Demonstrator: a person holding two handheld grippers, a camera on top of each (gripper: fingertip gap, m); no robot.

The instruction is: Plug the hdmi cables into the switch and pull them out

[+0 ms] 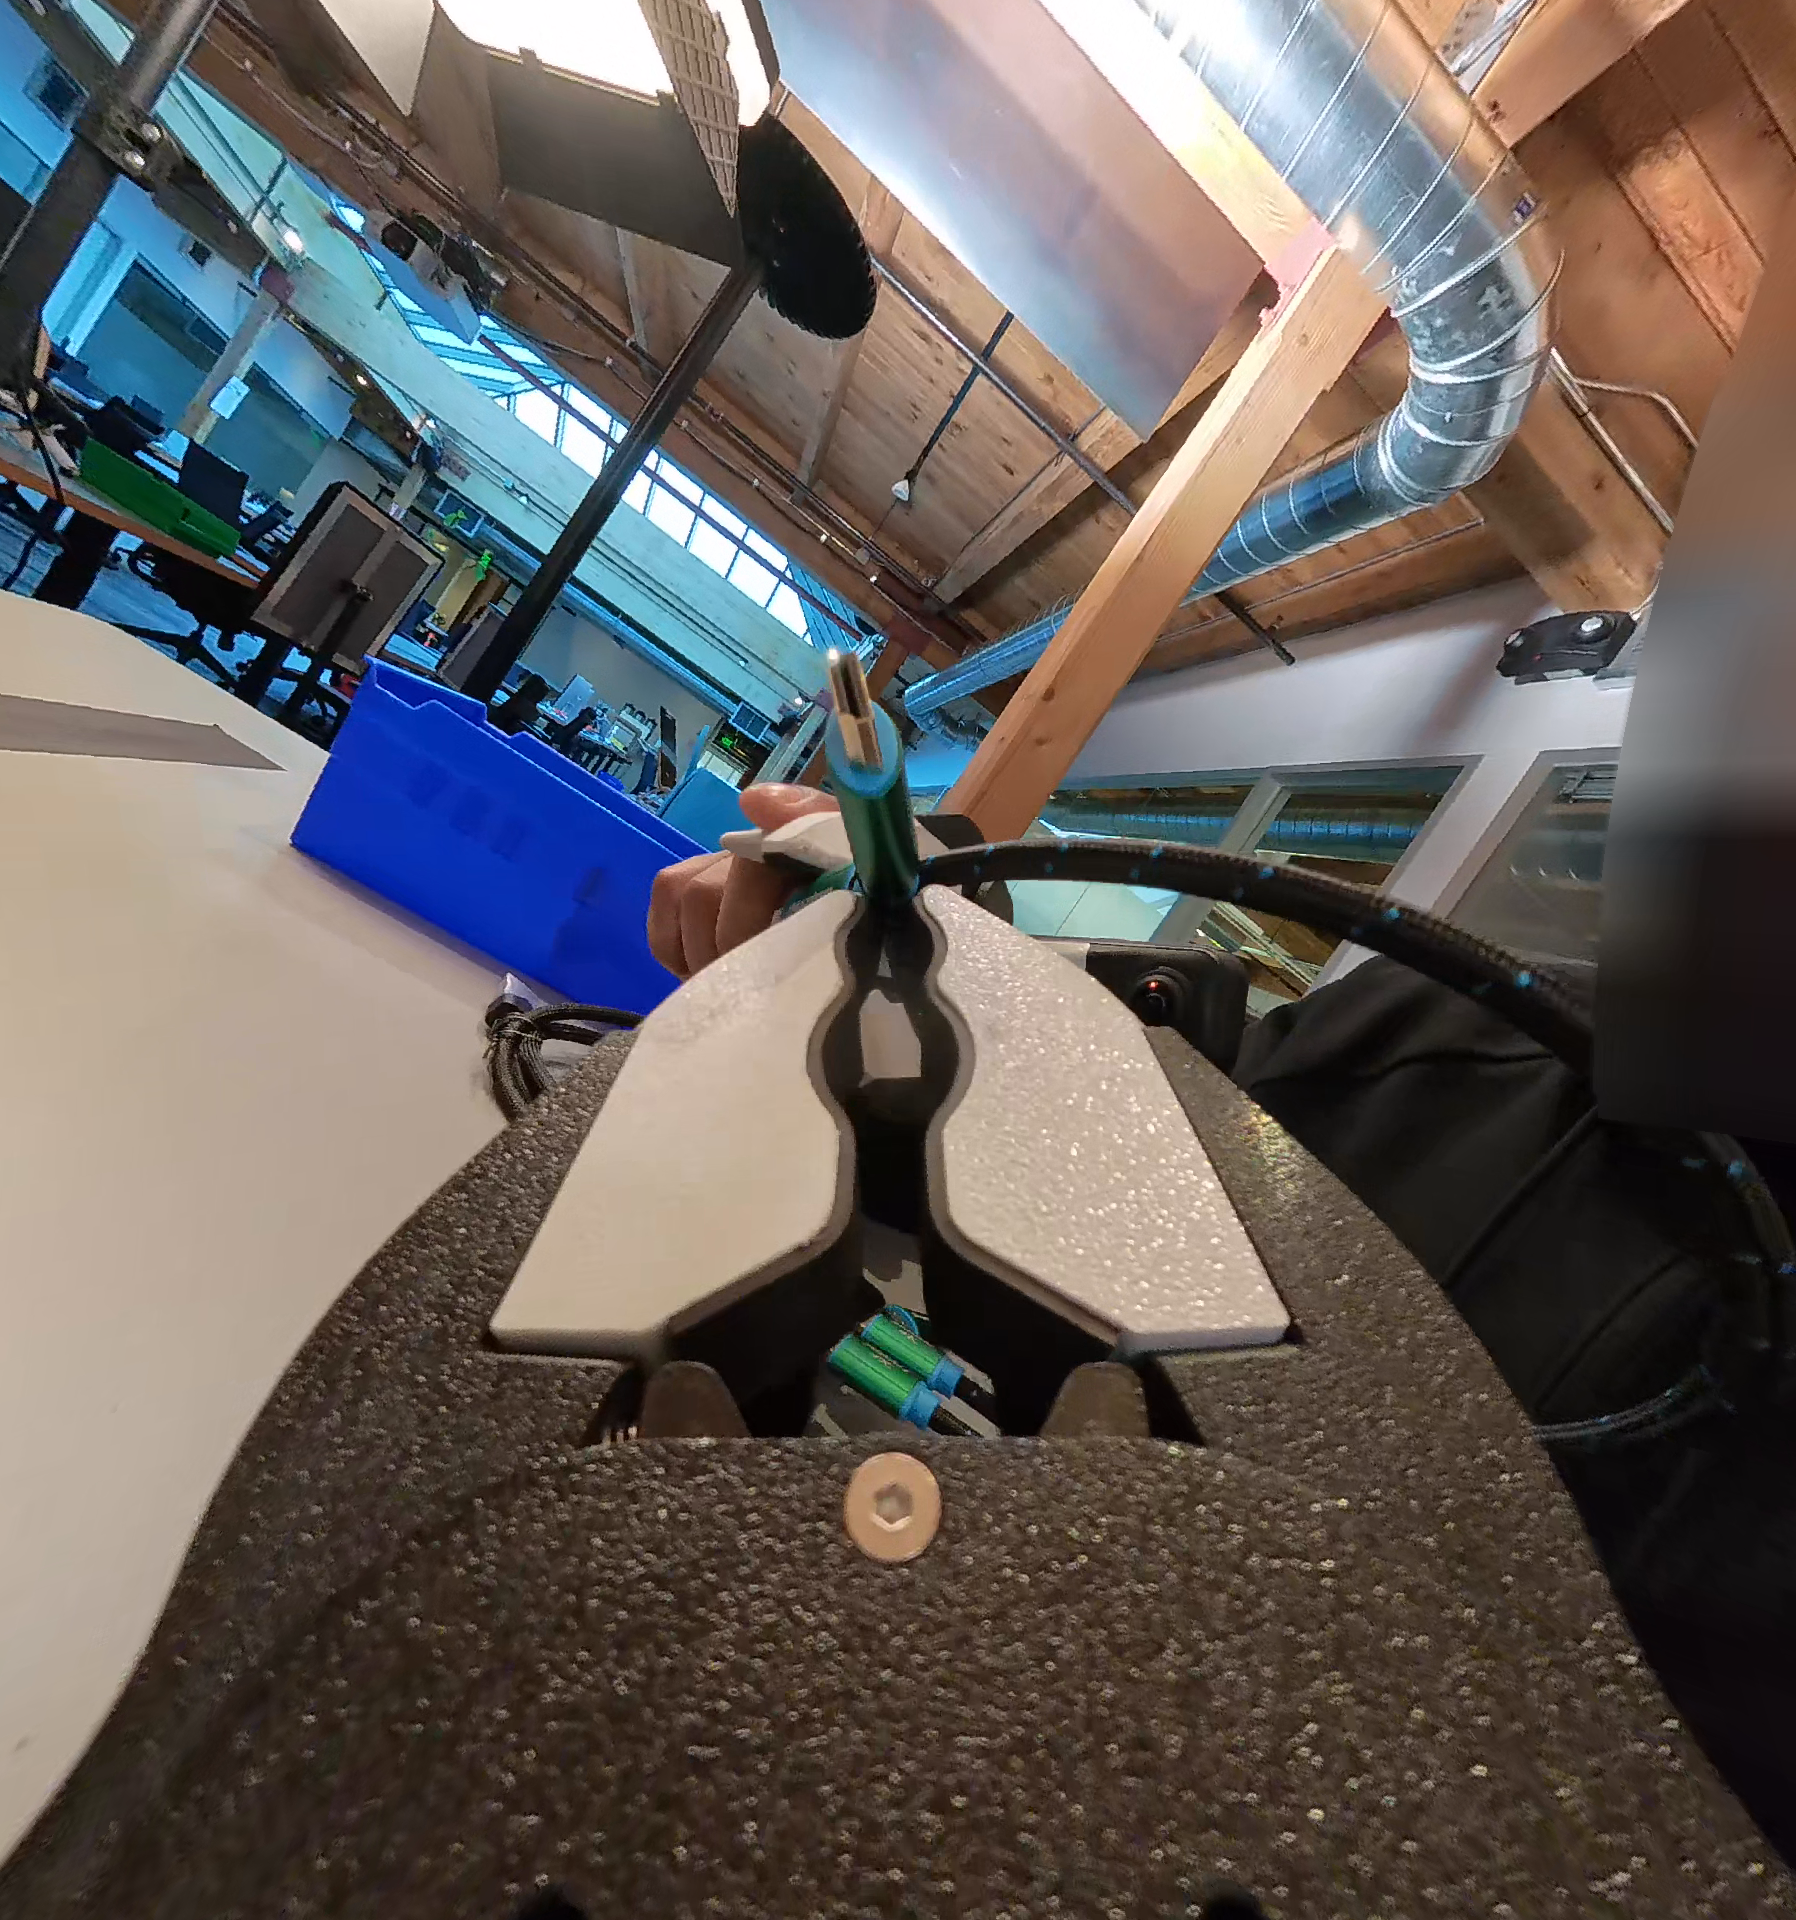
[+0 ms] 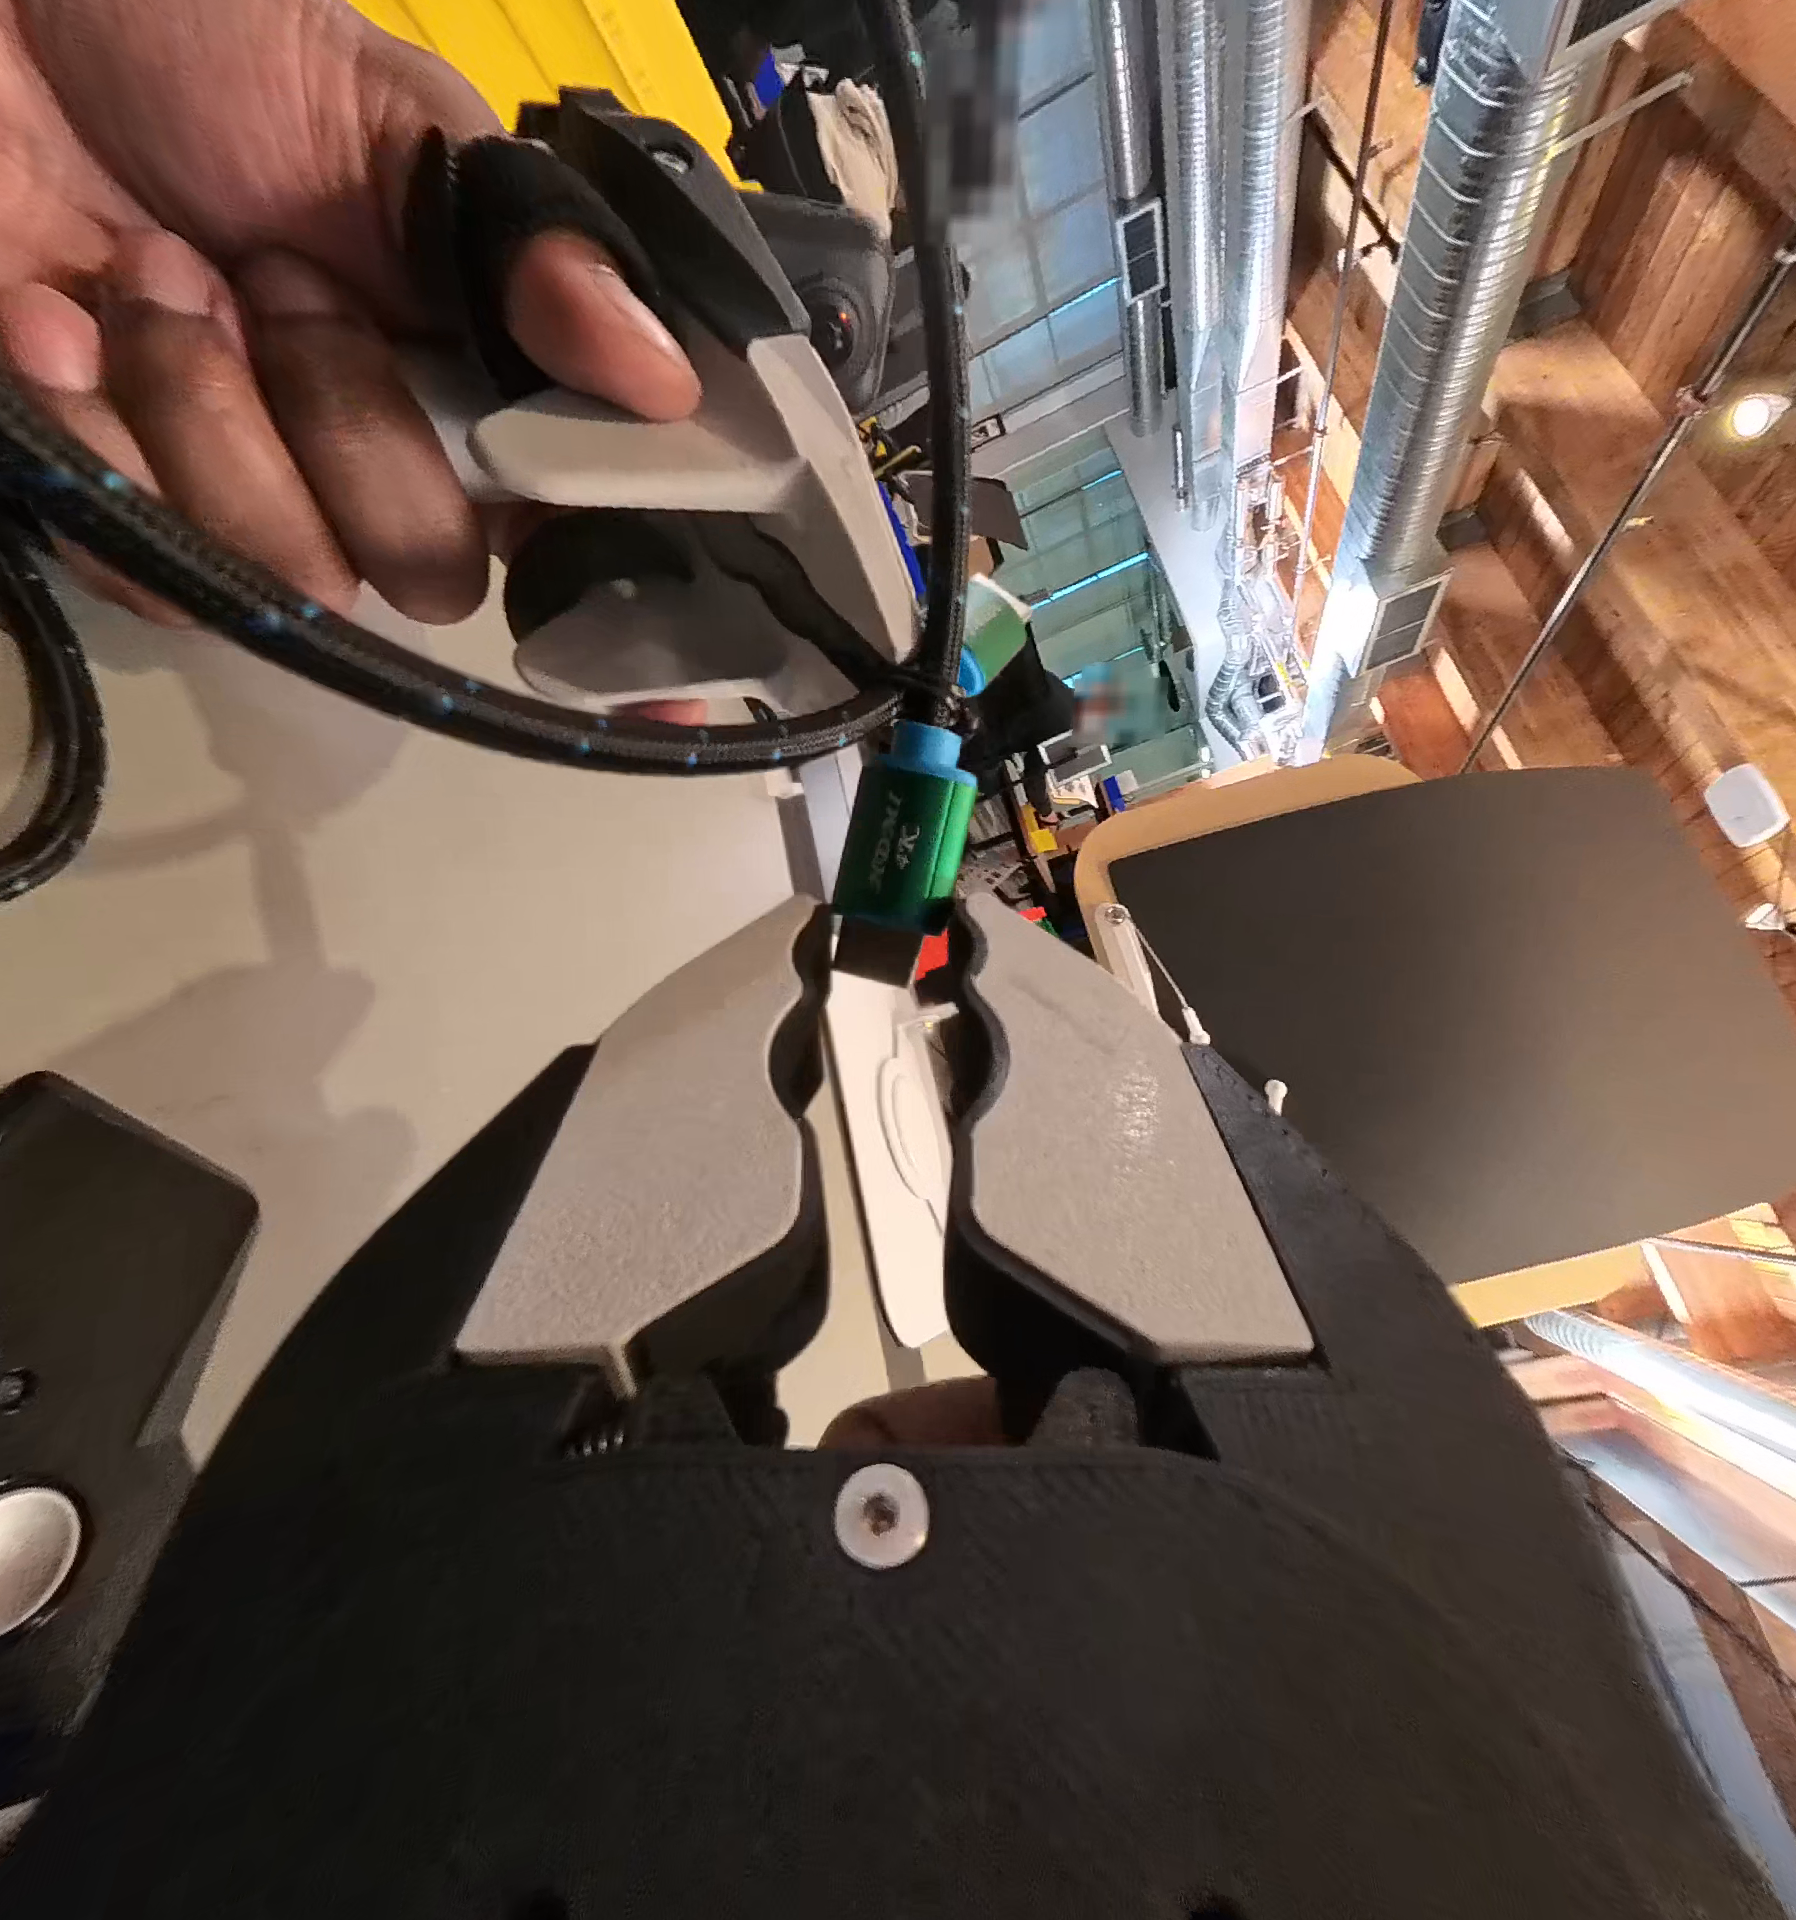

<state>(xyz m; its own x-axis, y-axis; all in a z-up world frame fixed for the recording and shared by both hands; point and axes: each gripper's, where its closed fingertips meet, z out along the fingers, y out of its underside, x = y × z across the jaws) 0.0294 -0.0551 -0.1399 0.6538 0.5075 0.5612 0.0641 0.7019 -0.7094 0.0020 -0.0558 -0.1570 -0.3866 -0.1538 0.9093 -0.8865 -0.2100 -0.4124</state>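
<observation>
My left gripper (image 1: 883, 914) is shut on a black braided cable (image 1: 1289, 883) just behind its green HDMI plug (image 1: 873, 800). The plug points up and away, its metal tip bare. In the right wrist view a hand holds the left gripper (image 2: 904, 665), and the same plug (image 2: 899, 842) hangs from it toward my right gripper (image 2: 889, 935). The right jaws stand a narrow gap apart, with the plug's metal tip at their tips; I see no grip on it. A black box with a round silver button (image 2: 32, 1351), perhaps the switch, lies at lower left. Two more green plugs (image 1: 894, 1361) show below the left fingers.
A blue bin (image 1: 478, 831) stands on the white table (image 1: 146, 1039) beyond the left gripper. A coiled black cable (image 1: 530, 1049) lies beside it. Cable loops (image 2: 42, 727) hang at the left of the right wrist view. A person's dark sleeve (image 1: 1445, 1143) is at right. Less than 4 cm separates the two grippers' tips.
</observation>
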